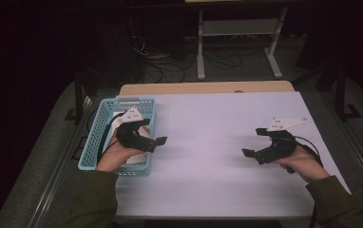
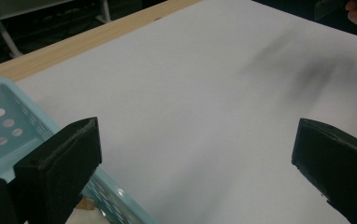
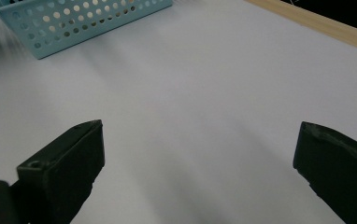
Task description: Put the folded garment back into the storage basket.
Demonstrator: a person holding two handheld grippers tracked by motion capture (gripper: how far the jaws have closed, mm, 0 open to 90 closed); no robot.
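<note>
- Left gripper (image 1: pixel 152 132): jaws spread wide, nothing between them, hovering at the basket's inner side wall, tips out over the white tabletop (image 1: pixel 217 142).
- Right gripper (image 1: pixel 253 141): jaws likewise spread wide and empty, over bare tabletop, well apart from the basket.
- Nearest thing: light blue plastic basket (image 1: pixel 94 137) at the tabletop's left edge, under the left hand.
- Handling, as a guess: light, thin-walled, perforated plastic; fairly stiff yet apt to flex if pinched at one spot; smooth, so possibly slippery.
- Best hold, probably: over the top rim, one jaw inside and one outside the wall; better still at both long sides to stop tilting.
- Something pale and flat inside the basket, too hidden to name.
- Count: one basket, two grippers, one tabletop.
</note>
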